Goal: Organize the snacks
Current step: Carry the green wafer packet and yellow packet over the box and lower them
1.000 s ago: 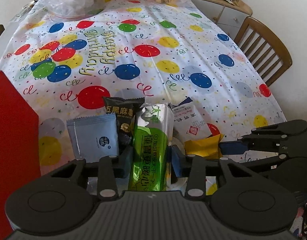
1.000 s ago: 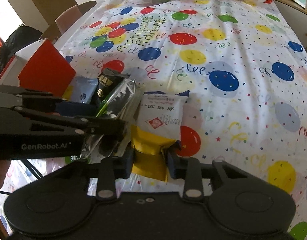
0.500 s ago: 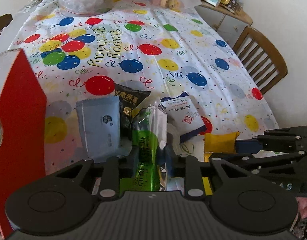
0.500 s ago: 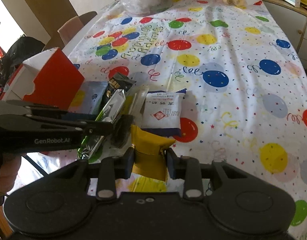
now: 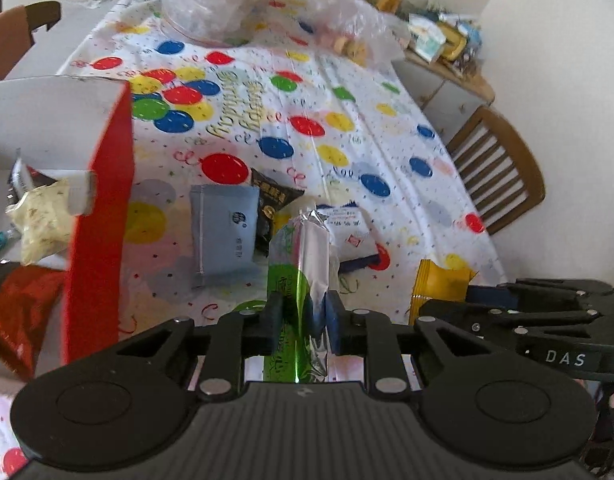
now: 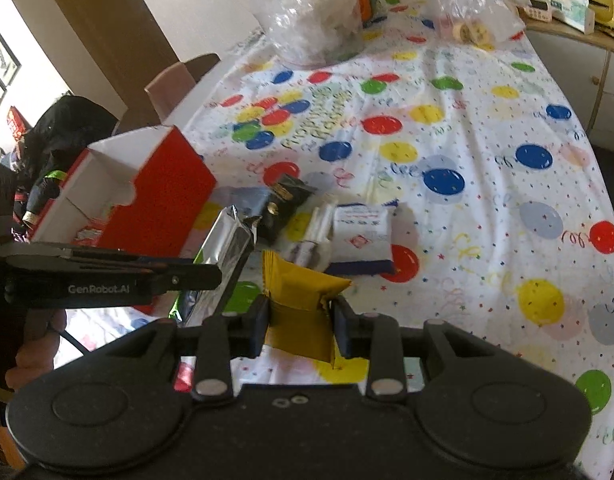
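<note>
A green and silver snack packet (image 5: 303,252) stands upright between the pads of my left gripper (image 5: 303,316), whose jaws are closing and pressing on it, lifted off the balloon tablecloth (image 5: 307,92). Its silver back (image 6: 227,248) also shows in the right wrist view. My right gripper (image 6: 301,316) is shut on a yellow packet (image 6: 303,284), held above the table to the right of the left one. An open red box (image 5: 99,216) with packets inside stands to the left. A grey-blue packet (image 5: 223,232), a black packet (image 5: 273,200) and a white packet (image 5: 349,232) lie on the cloth.
Clear plastic bags (image 5: 227,8) sit at the table's far end. A wooden chair (image 5: 499,168) stands at the right edge, with a cluttered sideboard (image 5: 443,44) behind it. Another chair (image 6: 179,80) is at the left side. A hand (image 6: 31,344) grips the left tool.
Both grippers have risen from the table with their packets. The left jaws have narrowed on the green packet, which now stands on edge. The red box's inside has come into view.
</note>
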The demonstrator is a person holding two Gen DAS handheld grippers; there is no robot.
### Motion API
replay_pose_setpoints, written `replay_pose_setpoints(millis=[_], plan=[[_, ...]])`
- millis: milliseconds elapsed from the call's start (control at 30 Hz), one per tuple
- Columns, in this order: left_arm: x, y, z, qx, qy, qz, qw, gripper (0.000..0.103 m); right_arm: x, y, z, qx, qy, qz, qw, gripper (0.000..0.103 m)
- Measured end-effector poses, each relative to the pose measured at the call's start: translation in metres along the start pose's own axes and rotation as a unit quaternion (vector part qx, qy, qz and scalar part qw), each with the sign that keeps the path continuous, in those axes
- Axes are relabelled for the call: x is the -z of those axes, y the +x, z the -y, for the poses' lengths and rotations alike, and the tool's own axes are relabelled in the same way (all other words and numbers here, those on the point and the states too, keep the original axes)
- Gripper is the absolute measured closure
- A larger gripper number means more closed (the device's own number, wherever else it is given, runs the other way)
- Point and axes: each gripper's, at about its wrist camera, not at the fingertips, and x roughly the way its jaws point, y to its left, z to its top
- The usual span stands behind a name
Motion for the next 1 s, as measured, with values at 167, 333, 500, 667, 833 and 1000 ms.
replay_pose_setpoints(millis=[167, 333, 500, 667, 833, 1000], plan=[[-0.001, -0.032, -0.011, 0.012, -0.014, 0.029, 0.9994, 0.081, -0.005, -0.012, -0.02, -0.003, -0.008, 0.009, 1.0, 0.071], [-0.007, -0.064, -0.026, -0.011, -0.016, 0.054, 0.9983, 0.081, -0.017, -0.017, -0.048, -0.006, -0.027, 0.021, 0.999, 0.071], [-0.011, -0.091, -0.05, -0.033, -0.02, 0.072, 0.9967, 0.081, -0.03, -0.013, -0.085, -0.012, -0.053, 0.026, 0.998, 0.071], [-0.014, -0.115, -0.08, -0.051, -0.025, 0.088, 0.9945, 0.081, -0.043, -0.004, -0.121, -0.02, -0.075, 0.03, 0.997, 0.071], [-0.018, -0.135, -0.11, -0.073, -0.028, 0.098, 0.9922, 0.081, -0.055, 0.014, -0.156, -0.026, -0.091, 0.028, 0.995, 0.071], [-0.023, -0.148, -0.143, -0.096, -0.031, 0.103, 0.9896, 0.081, -0.066, 0.037, -0.187, -0.029, -0.107, 0.019, 0.994, 0.071]])
